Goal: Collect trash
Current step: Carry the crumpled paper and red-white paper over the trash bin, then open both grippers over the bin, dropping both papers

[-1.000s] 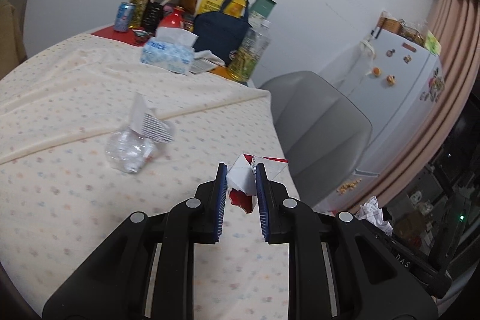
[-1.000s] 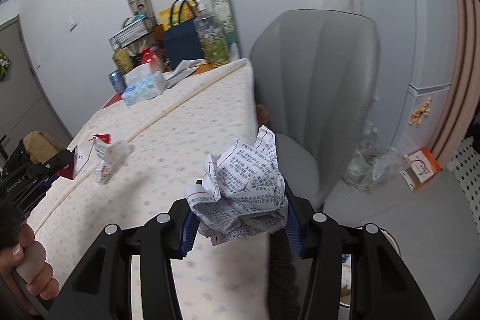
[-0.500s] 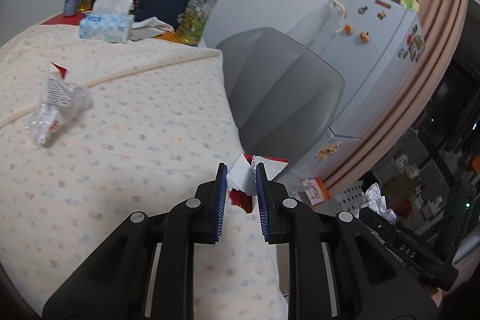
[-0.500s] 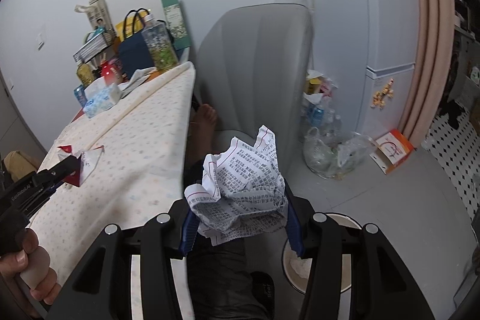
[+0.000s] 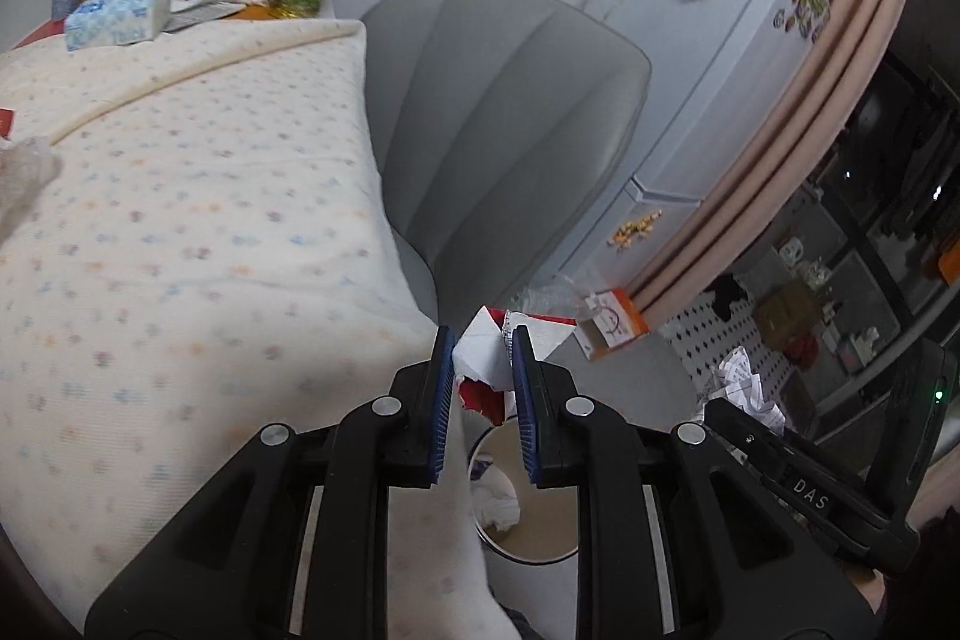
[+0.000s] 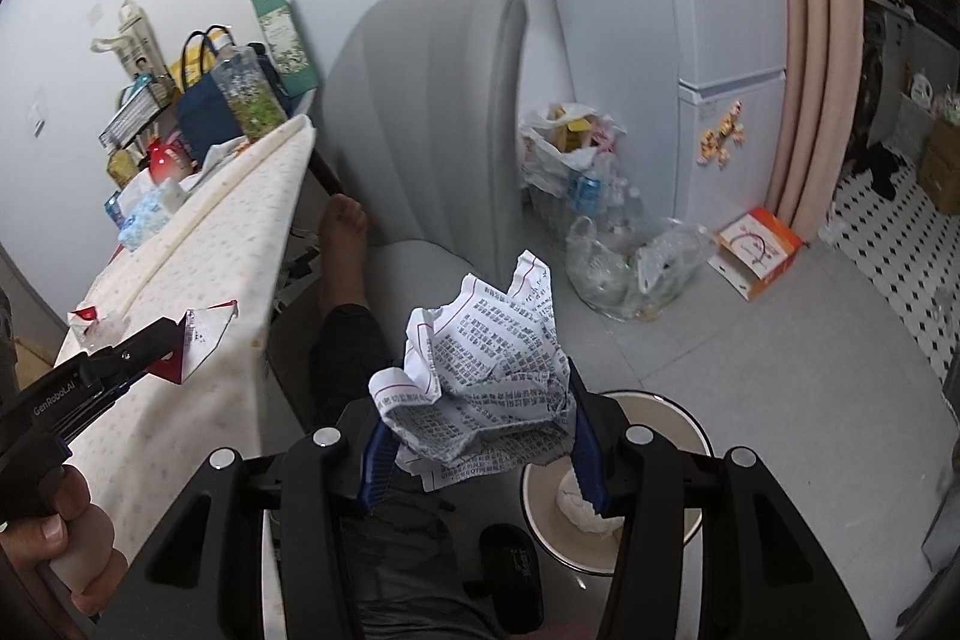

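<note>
1. Your left gripper (image 5: 482, 367) carries the readable lettering "GenRobot.AI" along its body in the right wrist view; your right gripper (image 6: 480, 451) shows "DAS" on its side in the left wrist view.
2. The crumpled printed paper (image 6: 480, 382) is covered in dense small print, too fine to read, with a red ruled line near its upper edge.
3. Your right gripper is clamped on that crumpled printed paper, which bulges up and forward from between the blue pads (image 6: 377, 454).
4. Your left gripper is closed on a red-and-white wrapper (image 5: 483, 361); the wrapper sticks out past the fingertips, with fine print on its white flap that cannot be made out.
5. The round trash bin (image 6: 672, 415) sits on the floor directly below and just ahead of your right gripper, white wadded tissue inside it.
6. From the left gripper, the same bin lies below, between the fingers, beside the tablecloth (image 5: 180, 220) edge.
</note>
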`<state>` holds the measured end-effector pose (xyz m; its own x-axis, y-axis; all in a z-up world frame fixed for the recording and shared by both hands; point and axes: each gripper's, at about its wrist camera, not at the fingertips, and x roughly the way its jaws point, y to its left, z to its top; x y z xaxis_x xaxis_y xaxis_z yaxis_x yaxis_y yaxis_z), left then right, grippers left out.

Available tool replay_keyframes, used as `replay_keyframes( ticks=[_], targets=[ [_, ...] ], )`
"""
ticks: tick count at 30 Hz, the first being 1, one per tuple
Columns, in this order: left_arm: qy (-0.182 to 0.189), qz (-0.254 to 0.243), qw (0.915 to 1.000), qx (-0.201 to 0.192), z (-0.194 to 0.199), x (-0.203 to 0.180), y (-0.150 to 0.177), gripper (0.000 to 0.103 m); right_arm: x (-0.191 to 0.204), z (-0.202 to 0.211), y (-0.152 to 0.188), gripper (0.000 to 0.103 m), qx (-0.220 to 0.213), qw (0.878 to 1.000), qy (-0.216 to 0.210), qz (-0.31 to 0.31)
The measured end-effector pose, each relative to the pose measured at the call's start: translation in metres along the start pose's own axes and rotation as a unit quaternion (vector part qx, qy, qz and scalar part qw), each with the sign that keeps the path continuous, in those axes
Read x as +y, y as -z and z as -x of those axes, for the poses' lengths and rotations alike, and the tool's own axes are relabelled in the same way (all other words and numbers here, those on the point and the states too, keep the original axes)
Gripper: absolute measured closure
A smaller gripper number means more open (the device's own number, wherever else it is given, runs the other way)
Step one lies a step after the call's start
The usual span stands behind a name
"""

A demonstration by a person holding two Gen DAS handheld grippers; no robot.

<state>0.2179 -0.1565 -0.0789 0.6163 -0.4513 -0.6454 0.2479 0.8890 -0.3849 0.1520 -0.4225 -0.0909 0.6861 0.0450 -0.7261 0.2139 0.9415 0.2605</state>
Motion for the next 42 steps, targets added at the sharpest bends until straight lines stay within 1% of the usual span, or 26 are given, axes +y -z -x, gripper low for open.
replay_keyframes(
  ticks=[12, 17, 20, 22, 23, 27, 33, 42],
  targets=[
    [-0.005, -0.025, 0.9982, 0.054, -0.053, -0.033, 0.017, 0.084, -0.048, -0.035, 0.012, 0.055, 0.028, 0.999, 0.011, -0.038],
    [-0.006, -0.033, 0.9978, 0.057, -0.06, -0.04, 0.016, 0.084, -0.065, -0.05, 0.017, 0.054, 0.039, 0.998, 0.019, -0.055],
    [-0.002, -0.039, 0.9973, 0.062, -0.065, -0.047, 0.017, 0.084, -0.073, -0.055, 0.017, 0.049, 0.035, 0.997, 0.024, -0.062],
    [-0.001, -0.043, 0.9969, 0.066, -0.068, -0.051, 0.017, 0.084, -0.081, -0.057, 0.016, 0.043, 0.036, 0.996, 0.022, -0.075],
    [0.0, -0.046, 0.9966, 0.068, -0.07, -0.053, 0.017, 0.084, -0.084, -0.057, 0.015, 0.042, 0.035, 0.996, 0.023, -0.078],
    [0.004, -0.055, 0.9956, 0.076, -0.076, -0.062, 0.018, 0.084, -0.096, -0.053, 0.015, 0.034, 0.028, 0.996, 0.026, -0.085],
    [0.02, -0.072, 0.9924, 0.097, -0.094, -0.083, 0.027, 0.084, -0.12, -0.038, 0.016, 0.034, 0.015, 0.994, 0.038, -0.101],
    [0.05, -0.097, 0.9863, 0.124, -0.117, -0.125, 0.042, 0.084, -0.16, -0.005, 0.013, 0.033, -0.011, 0.989, 0.07, -0.129]
  ],
)
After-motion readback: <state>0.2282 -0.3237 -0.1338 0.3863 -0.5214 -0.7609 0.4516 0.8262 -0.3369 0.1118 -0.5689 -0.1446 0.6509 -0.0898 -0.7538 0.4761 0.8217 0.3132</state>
